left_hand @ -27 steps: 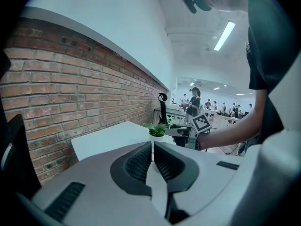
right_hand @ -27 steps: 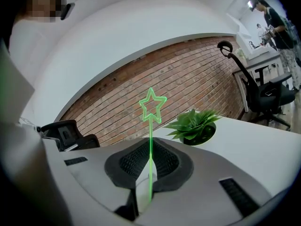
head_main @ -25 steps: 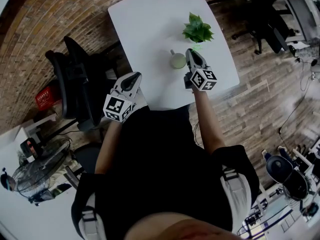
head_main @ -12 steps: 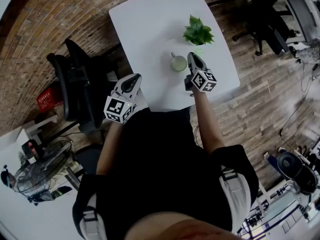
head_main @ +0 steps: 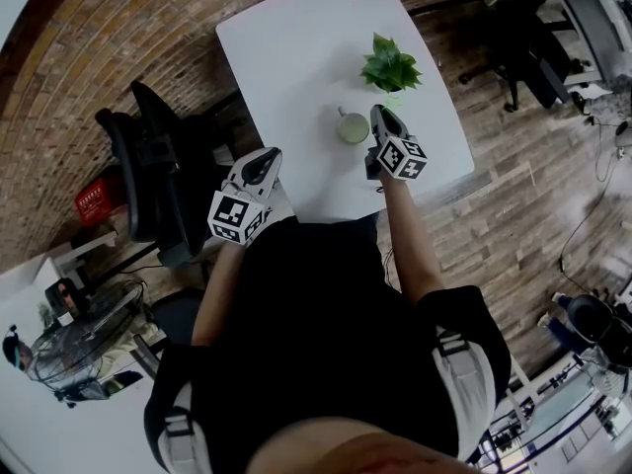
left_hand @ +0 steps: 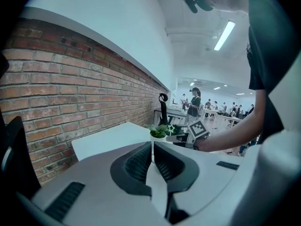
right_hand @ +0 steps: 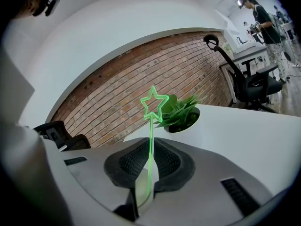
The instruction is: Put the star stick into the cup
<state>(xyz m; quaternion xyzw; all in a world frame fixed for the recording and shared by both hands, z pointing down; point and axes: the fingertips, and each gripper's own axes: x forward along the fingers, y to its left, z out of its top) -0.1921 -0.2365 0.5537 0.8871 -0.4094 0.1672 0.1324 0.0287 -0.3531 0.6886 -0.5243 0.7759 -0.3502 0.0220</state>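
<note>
A pale green cup (head_main: 353, 124) stands on the white table (head_main: 296, 47). My right gripper (head_main: 380, 117) hovers just to the right of it. In the right gripper view the thin green star stick (right_hand: 151, 131) stands upright between the pads of that gripper (right_hand: 150, 147), its star at the top. These jaws have just been opening a little, with the stick still between them. The cup is hidden in that view. My left gripper (head_main: 263, 158) hangs shut and empty off the table's near left corner, its jaws (left_hand: 153, 147) together.
A potted green plant (head_main: 390, 64) stands on the table beyond the cup and shows behind the star as the plant (right_hand: 181, 114). A black office chair (head_main: 148, 166) is left of the table. Brick flooring surrounds it.
My right gripper has sunk slightly beside the cup, with the star stick still in it. The left gripper has stayed put.
</note>
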